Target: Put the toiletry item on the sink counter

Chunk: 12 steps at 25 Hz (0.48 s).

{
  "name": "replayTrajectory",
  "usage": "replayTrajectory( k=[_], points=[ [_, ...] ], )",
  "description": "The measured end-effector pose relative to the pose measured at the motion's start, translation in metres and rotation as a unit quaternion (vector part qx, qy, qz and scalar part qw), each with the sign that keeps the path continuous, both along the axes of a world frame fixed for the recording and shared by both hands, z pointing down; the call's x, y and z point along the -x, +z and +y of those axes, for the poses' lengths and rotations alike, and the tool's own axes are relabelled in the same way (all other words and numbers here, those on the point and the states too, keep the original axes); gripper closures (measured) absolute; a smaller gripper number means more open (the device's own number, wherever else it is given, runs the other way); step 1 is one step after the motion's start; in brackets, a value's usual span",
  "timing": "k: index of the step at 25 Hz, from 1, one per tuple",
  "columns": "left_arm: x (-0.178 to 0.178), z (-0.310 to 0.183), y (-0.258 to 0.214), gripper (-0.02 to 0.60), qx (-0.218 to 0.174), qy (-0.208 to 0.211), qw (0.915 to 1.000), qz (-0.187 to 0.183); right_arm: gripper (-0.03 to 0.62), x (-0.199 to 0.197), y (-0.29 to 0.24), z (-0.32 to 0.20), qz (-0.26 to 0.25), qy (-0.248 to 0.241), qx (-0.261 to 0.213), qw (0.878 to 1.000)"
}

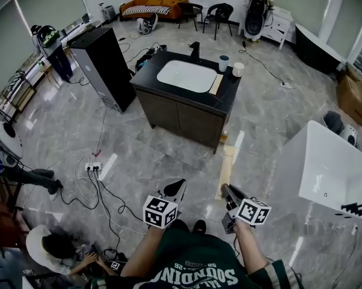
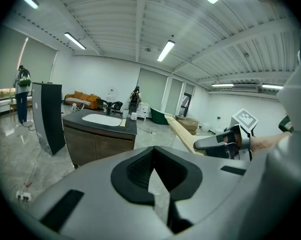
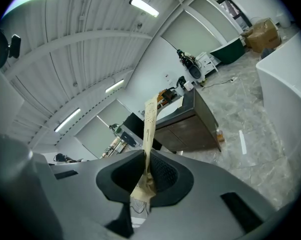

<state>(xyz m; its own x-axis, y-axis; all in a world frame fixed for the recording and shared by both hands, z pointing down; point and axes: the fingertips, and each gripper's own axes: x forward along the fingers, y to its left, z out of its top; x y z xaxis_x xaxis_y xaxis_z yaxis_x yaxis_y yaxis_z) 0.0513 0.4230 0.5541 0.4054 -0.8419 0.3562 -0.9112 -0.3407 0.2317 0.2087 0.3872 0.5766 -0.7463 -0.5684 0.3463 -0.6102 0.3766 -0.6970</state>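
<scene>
The dark sink counter [image 1: 228, 99] with its white basin [image 1: 186, 76] stands a few steps ahead of me, and shows in the left gripper view as the counter [image 2: 101, 125]. My right gripper [image 1: 227, 191] is shut on the end of a long flat tan strip [image 1: 228, 164] that points toward the counter. In the right gripper view the strip [image 3: 150, 118] rises from between the right gripper's [image 3: 146, 177] pads. My left gripper [image 1: 177, 187] is held beside it, shut with nothing in it. The left gripper [image 2: 153, 178] view also catches the strip [image 2: 183, 132].
On the counter are a black faucet [image 1: 195, 50], two cups [image 1: 223, 62], and a tan flat piece [image 1: 216, 84]. A tall black cabinet [image 1: 106, 65] stands to its left. A white bathtub [image 1: 334, 164] is at right. Cables and a power strip [image 1: 93, 167] lie on the floor at left, near a seated person [image 1: 49, 245].
</scene>
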Motion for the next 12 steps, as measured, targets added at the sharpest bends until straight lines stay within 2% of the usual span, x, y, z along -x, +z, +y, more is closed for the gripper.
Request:
replayTrajectory(
  k=[6,12],
  points=[
    [0.010,-0.017,0.002,0.571,0.004,-0.021,0.9998,0.000,0.531,0.001,0.010,-0.017,0.004,-0.011,0.013,1.000],
    [0.030,-0.053,0.011,0.572,0.003,-0.027,0.9996,0.007,0.531,0.014,0.017,-0.055,0.012,-0.010,0.012,1.000]
  ],
)
